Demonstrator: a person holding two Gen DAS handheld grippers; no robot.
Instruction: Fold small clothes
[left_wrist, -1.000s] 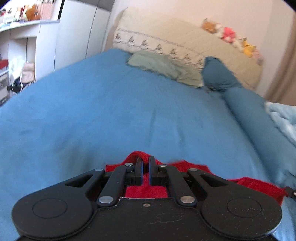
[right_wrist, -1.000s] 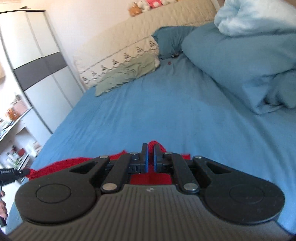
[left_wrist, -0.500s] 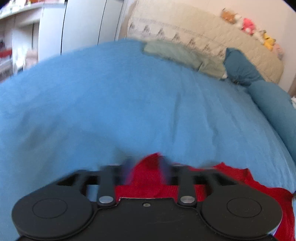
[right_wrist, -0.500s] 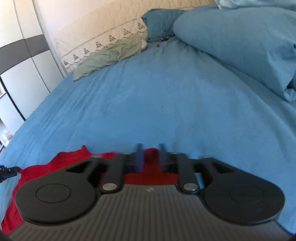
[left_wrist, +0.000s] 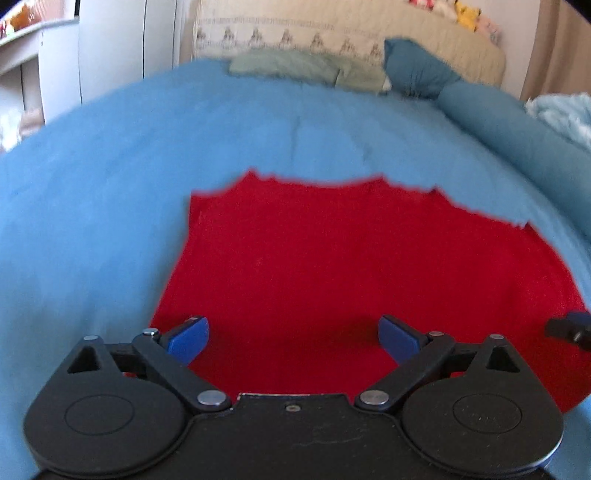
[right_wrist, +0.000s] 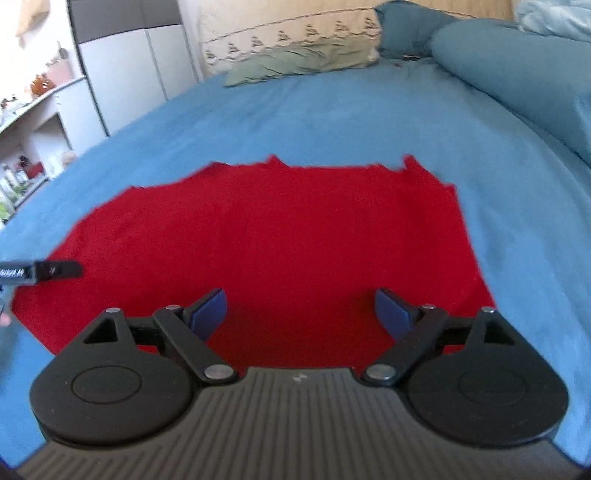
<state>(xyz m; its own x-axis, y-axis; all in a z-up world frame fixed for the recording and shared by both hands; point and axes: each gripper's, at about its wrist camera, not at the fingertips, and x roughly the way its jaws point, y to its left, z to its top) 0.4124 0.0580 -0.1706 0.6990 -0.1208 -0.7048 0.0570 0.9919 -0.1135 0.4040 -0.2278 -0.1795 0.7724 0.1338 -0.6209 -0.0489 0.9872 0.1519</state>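
Both tongs, left (left_wrist: 293, 338) and right (right_wrist: 299, 312), have just spread, dropping the red cloth (left_wrist: 332, 266) flat on the bed (left_wrist: 92, 221)

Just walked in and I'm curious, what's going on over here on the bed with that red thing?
A person holding a two-finger gripper in each hand is folding small clothes on a bed with a blue sheet. A red garment lies spread flat on the sheet. The left gripper and the right gripper have just opened wide above its near edge. Neither is gripping the cloth now, so it looks freshly laid down. A green pillow lies at the head of the bed.
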